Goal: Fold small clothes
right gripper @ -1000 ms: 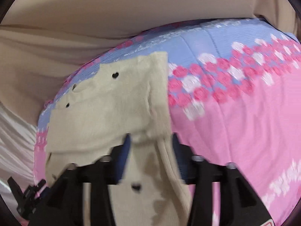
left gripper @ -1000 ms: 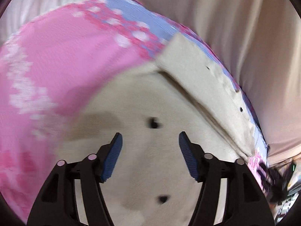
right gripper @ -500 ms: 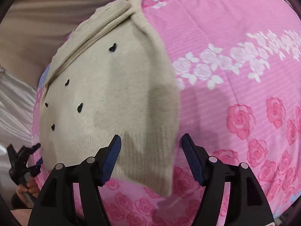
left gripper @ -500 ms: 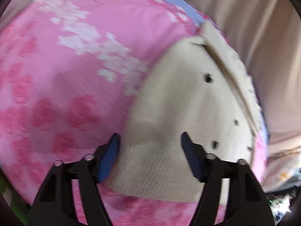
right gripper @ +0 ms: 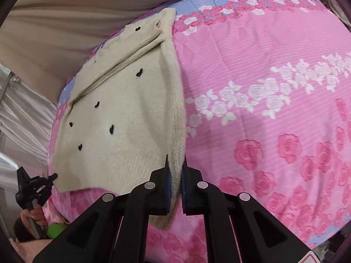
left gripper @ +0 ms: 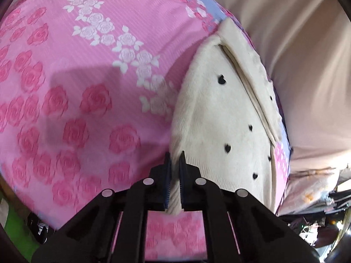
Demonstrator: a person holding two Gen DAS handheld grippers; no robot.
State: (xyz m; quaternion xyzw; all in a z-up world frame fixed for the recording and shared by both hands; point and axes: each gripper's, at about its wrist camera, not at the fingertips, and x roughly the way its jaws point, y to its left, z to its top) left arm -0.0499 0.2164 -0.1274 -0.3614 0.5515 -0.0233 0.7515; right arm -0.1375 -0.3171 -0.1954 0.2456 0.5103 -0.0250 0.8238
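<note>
A small cream knit sweater [left gripper: 221, 118] with little black hearts lies on a pink rose-print sheet [left gripper: 76, 76], its far part folded over. My left gripper [left gripper: 174, 164] is shut on the sweater's near left hem corner. In the right wrist view the same sweater [right gripper: 122, 118] lies to the left, and my right gripper [right gripper: 175, 164] is shut on its near right hem corner. The left gripper [right gripper: 51, 177] also shows at the sweater's other near corner, with a hand below it.
The pink rose sheet [right gripper: 274, 109] has a blue floral band along its far edge. Beige bedding [left gripper: 296, 54] rises behind the sweater. Cluttered items [left gripper: 318, 214] and a green patch [left gripper: 15, 225] lie past the near edge of the bed.
Both grippers slid back along the sweater to its near hem, one to each corner, and went from open to shut on the fabric.
</note>
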